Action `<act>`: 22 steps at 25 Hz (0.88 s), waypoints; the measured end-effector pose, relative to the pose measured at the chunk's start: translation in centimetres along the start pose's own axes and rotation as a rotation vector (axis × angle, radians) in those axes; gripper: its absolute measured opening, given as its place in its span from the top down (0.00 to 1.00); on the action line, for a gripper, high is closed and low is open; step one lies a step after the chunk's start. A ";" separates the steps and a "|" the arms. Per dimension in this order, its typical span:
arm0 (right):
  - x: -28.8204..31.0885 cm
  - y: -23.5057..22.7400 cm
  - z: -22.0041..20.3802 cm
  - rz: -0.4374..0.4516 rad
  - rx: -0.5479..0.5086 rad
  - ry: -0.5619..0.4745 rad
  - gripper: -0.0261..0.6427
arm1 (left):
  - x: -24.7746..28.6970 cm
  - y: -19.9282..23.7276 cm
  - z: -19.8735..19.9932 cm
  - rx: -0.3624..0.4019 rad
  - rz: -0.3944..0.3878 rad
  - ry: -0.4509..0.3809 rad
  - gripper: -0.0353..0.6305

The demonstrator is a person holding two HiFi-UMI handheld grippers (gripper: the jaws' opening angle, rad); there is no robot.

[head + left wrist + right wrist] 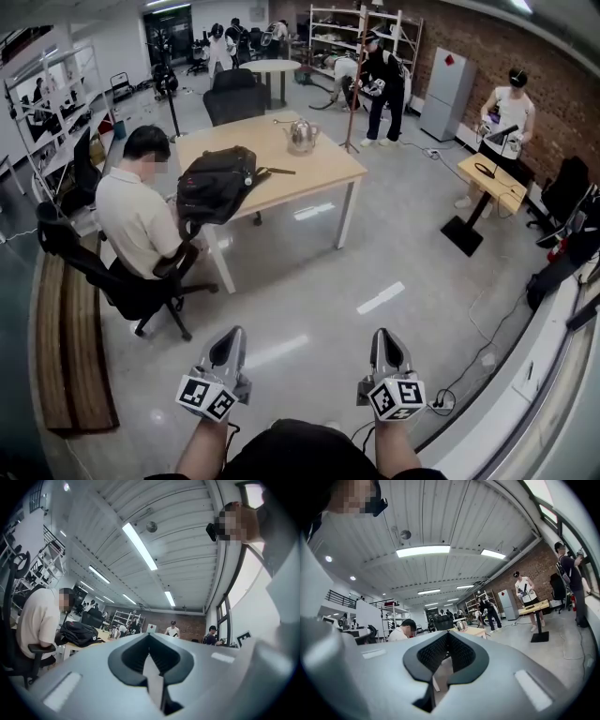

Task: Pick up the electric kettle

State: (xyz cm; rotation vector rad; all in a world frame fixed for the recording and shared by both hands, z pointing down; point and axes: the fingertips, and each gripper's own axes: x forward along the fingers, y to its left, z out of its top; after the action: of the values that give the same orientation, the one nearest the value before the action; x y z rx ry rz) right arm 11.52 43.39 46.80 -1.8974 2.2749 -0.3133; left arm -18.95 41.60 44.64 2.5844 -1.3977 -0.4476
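The left gripper [232, 334] and the right gripper [384, 334] look alike: tapered pale-grey shells with a dark hollow on top. Each carries a block of black-and-white square markers at its rear, the left cube [208, 397] and the right cube [397, 397]. In the gripper views each grey shell frames a black, diamond-shaped opening lined with ribbed pads [431, 656] and bears a pale rectangular inset [532, 690] on either flank. The forearms wear no sleeves, a thin black cable [232, 431] runs beside them, and a black garment [300, 452] covers the torso.
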 end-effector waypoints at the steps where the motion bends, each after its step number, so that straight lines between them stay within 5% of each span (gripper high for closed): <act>1: 0.1 0.4 0.0 0.001 0.001 -0.003 0.96 | -0.1 0.1 0.1 0.002 -0.004 0.001 0.95; 22: 1.2 1.7 -0.6 -0.047 0.003 -0.031 0.96 | 0.4 2.9 0.1 -0.020 -0.024 0.000 0.95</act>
State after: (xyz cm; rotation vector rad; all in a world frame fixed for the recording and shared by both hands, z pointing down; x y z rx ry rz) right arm 9.49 42.50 46.92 -1.9422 2.2123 -0.2917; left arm -21.08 39.73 45.26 2.5882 -1.3560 -0.4628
